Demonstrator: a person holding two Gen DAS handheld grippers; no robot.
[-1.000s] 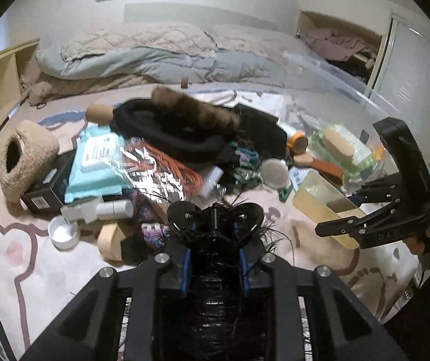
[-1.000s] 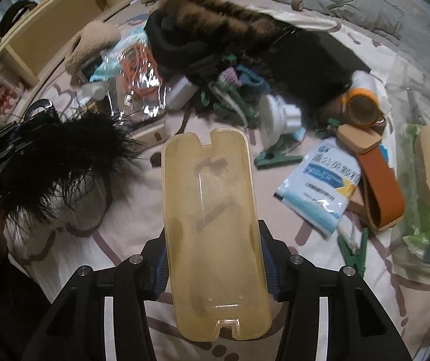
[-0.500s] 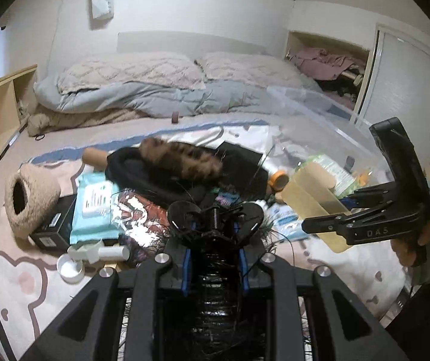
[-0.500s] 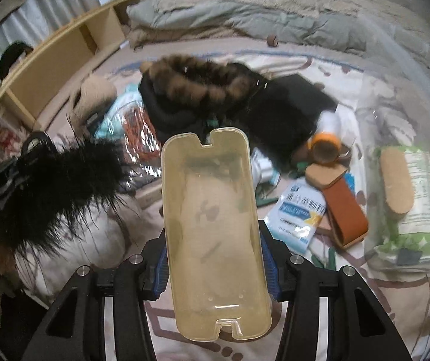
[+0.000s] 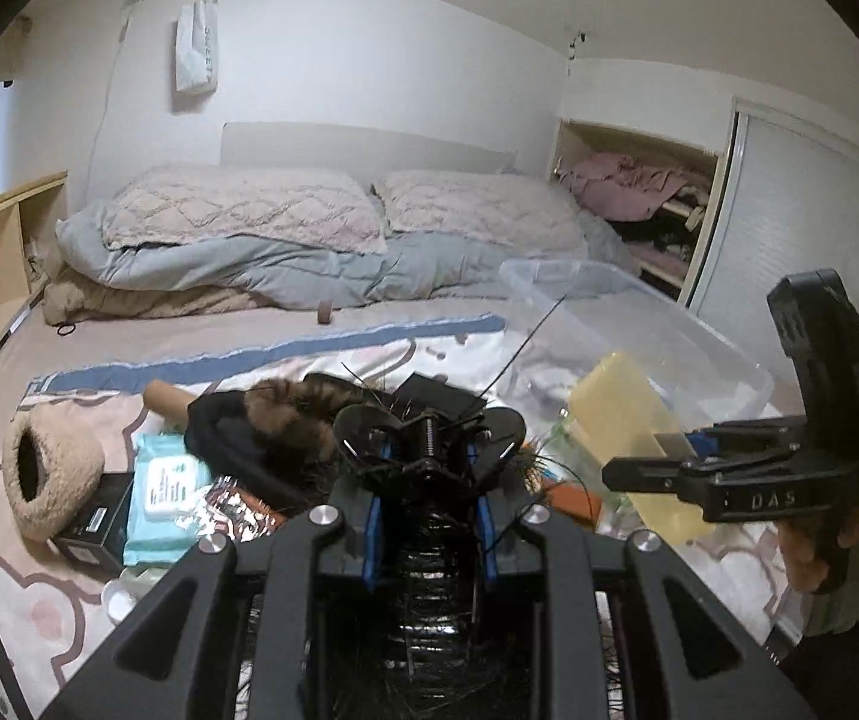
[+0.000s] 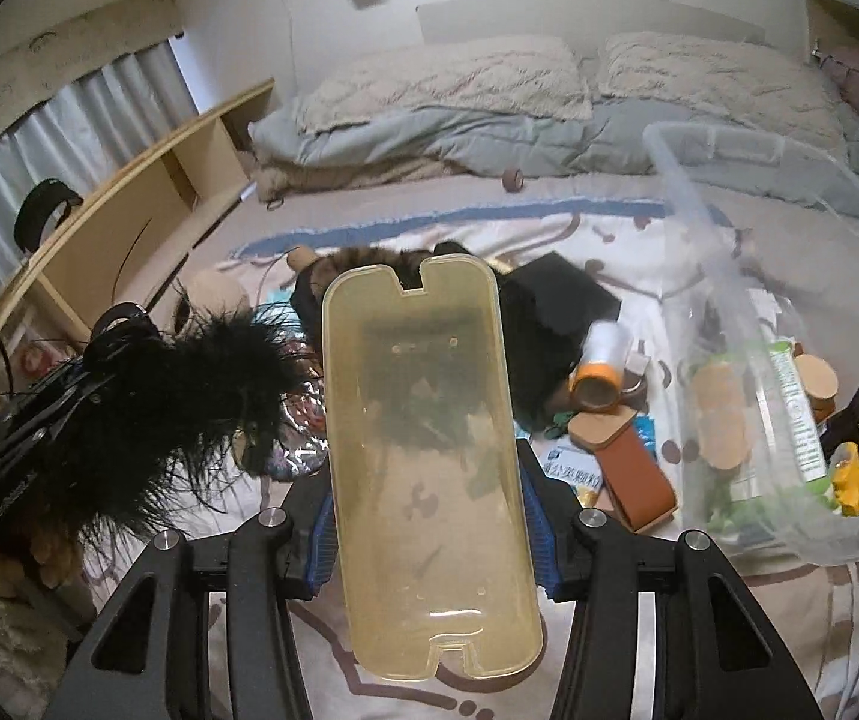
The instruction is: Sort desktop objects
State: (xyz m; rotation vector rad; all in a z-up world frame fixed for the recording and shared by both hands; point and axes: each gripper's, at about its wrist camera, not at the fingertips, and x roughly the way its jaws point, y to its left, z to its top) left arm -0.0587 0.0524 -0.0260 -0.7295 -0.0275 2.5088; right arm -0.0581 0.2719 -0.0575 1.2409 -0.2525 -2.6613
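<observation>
My left gripper (image 5: 429,510) is shut on a black feathered hair clip (image 5: 429,444), whose spring and loops stick out past the fingertips. In the right wrist view that gripper (image 6: 78,387) is at the left, with the clip's feathers (image 6: 207,384) fanning out. My right gripper (image 6: 429,534) is shut on a translucent yellow plastic lid (image 6: 423,450), gripped by its long edges and held flat. In the left wrist view the lid (image 5: 621,420) and the right gripper (image 5: 651,456) hang at the right beside a clear storage bin (image 5: 639,312). Both grippers are above the cluttered bed.
The clear bin (image 6: 723,144) holds a wipes pack (image 6: 789,414) and small items. On the bedspread lie a black fur-trimmed garment (image 5: 285,420), a blue wipes pack (image 5: 165,486), a beige fuzzy slipper (image 5: 51,468), an orange-capped bottle (image 6: 600,366) and a brown strap (image 6: 639,468). Pillows lie behind.
Both grippers have risen and tilted upward with their loads still gripped. The pile has sunk lower in both views, and more of the wall and pillows shows.
</observation>
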